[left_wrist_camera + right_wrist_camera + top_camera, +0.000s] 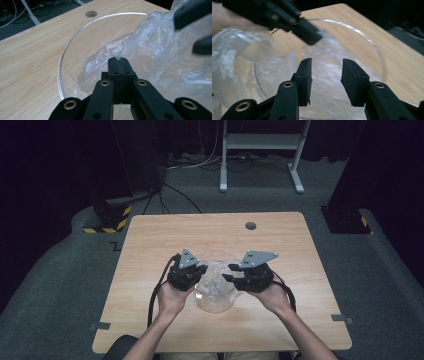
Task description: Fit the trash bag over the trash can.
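- Both forearms come in from the near edge of the table (150, 235); each hand holds its tool over a clear glass bowl (216, 270) near the middle
- The left gripper (118, 60) is clamped tight on a fold of thin clear plastic bag (155, 47), at the bowl's left side
- The right gripper (325, 68) stands spread apart, gripping nothing
- The bag seems to lie crumpled inside the bowl; the picture is blurry there
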`<state>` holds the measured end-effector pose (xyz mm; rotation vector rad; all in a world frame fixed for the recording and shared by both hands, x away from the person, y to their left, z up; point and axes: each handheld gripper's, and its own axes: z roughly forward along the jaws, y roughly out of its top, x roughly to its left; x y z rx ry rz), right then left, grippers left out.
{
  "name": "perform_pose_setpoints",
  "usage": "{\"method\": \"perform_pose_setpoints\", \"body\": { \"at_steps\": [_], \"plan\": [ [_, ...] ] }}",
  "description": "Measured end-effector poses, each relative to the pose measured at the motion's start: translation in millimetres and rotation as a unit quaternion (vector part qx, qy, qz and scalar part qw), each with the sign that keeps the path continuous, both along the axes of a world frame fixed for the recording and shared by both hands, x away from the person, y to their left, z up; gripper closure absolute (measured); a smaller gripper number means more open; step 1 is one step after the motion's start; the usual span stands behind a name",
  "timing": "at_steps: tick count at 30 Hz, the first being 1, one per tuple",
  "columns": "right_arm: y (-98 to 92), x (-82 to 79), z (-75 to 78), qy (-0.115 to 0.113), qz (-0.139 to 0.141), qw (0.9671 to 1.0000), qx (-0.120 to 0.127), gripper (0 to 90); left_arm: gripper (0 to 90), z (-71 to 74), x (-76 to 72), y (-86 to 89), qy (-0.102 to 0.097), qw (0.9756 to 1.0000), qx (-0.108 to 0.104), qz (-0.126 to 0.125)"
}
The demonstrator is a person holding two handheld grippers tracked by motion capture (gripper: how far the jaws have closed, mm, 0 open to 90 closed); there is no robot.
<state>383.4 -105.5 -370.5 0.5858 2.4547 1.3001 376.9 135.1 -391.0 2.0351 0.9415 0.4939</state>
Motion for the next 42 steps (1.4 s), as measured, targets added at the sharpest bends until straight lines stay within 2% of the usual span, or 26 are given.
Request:
{"method": "perform_pose_setpoints", "body": {
  "at_steps": [4, 6, 8, 12, 16, 18, 19, 21, 23, 25, 27, 30, 34, 39, 42],
  "plan": [
    [-18.3, 4.1, 6.9, 0.001, -0.031, 0.999, 0.033, 57.5, 89.8, -2.5, 2.7, 2.4, 0.01, 0.9999, 0.001, 0.005],
    [-25.1, 6.8, 8.6, 0.001, -0.045, 0.9981, 0.042, 56.5, 89.7, -3.4, 3.6, 3.2, 0.015, 0.9999, 0.001, 0.006],
    [-29.0, 8.8, 8.5, 0.007, -0.052, 0.9978, 0.042, 56.0, 89.7, -4.1, 4.7, 3.8, 0.02, 0.9998, 0.001, 0.007],
    [-28.8, 13.3, 3.4, 0.033, -0.053, 0.9977, 0.027, 56.1, 89.7, -6.3, 6.4, 5.8, 0.028, 0.9996, 0.0, 0.009],
    [-24.8, 15.7, -2.8, 0.046, -0.05, 0.9977, 0.008, 69.0, 89.5, -6.4, 6.5, 7.0, 0.026, 0.9996, -0.004, 0.009],
    [-22.3, 15.3, -3.6, 0.042, -0.049, 0.9979, 0.0, 78.2, 87.9, -5.8, 5.0, 8.2, 0.027, 0.9995, -0.015, 0.007],
    [-21.3, 14.9, -3.4, 0.04, -0.051, 0.9979, -0.003, 81.9, 85.4, -4.4, 2.0, 9.2, 0.026, 0.999, -0.035, 0.005],
    [-18.3, 12.8, -2.8, 0.025, -0.053, 0.9982, -0.012, 88.1, 76.1, 1.0, -4.0, 10.5, 0.009, 0.9989, -0.047, 0.004],
    [-15.6, 11.4, -2.7, 0.012, -0.053, 0.9984, -0.016, 89.7, 67.5, 7.2, -9.6, 13.0, -0.015, 0.9982, -0.059, 0.001],
    [-13.5, 11.5, -2.1, 0.007, -0.053, 0.9984, -0.017, 89.9, 60.7, 9.8, -12.3, 14.3, -0.025, 0.9975, -0.067, -0.001],
    [-10.2, 12.3, -0.5, 0.003, -0.053, 0.9985, -0.014, 89.9, 55.0, 10.7, -13.7, 15.0, -0.026, 0.9966, -0.078, -0.008],
    [-3.7, 13.8, 2.1, -0.001, -0.052, 0.9986, -0.009, 89.9, 50.0, 11.6, -15.2, 13.2, -0.026, 0.9959, -0.084, -0.023],
    [6.1, 16.7, 3.2, -0.007, -0.047, 0.9988, -0.005, 90.0, 48.7, 14.8, -18.9, 8.8, -0.024, 0.9948, -0.086, -0.048],
    [15.2, 26.8, 2.3, 0.0, -0.051, 0.9986, 0.012, 90.0, 49.2, 15.2, -22.5, 1.7, -0.008, 0.9937, -0.075, -0.083],
    [19.9, 33.1, 1.2, 0.004, -0.057, 0.9983, 0.013, 90.0, 51.4, 13.9, -22.1, -0.4, 0.001, 0.9939, -0.063, -0.09]
  ]
}}
